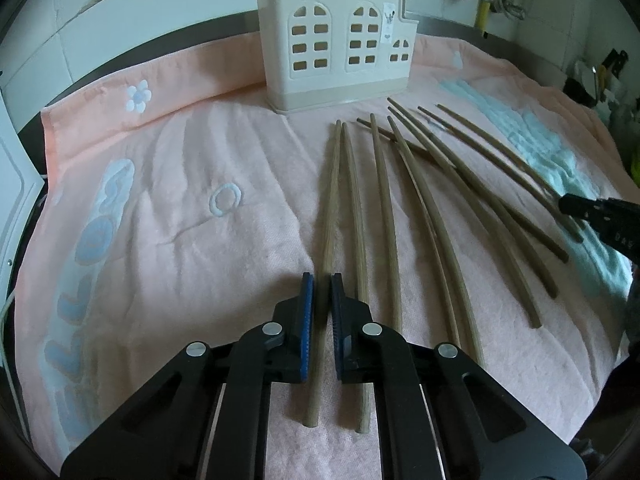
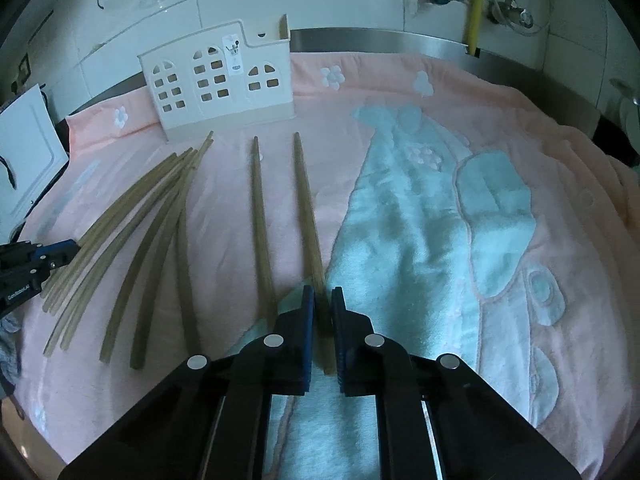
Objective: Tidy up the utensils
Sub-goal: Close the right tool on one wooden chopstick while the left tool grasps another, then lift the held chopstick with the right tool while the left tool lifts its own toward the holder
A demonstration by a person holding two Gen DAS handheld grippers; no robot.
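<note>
Gripping one chopstick in each gripper on a pink towel [image 1: 180, 184] spread over the table.

The cream holder [image 1: 336, 48] stands upright at the towel's far edge; its small label is unreadable and its inside is hidden. Loose chopsticks [image 1: 432, 184] lie fanned before it. The left gripper [image 1: 322, 280] is clamped on the leftmost chopstick [image 1: 330, 200]; the right gripper [image 2: 322, 292], partly lettered "DAS", pinches the rightmost chopstick [image 2: 306, 200].

A pink towel [image 1: 180, 208] covers the counter; chopsticks [image 1: 384, 208] lie on it, a cream holder [image 1: 336, 52] standing at its far edge.
</note>
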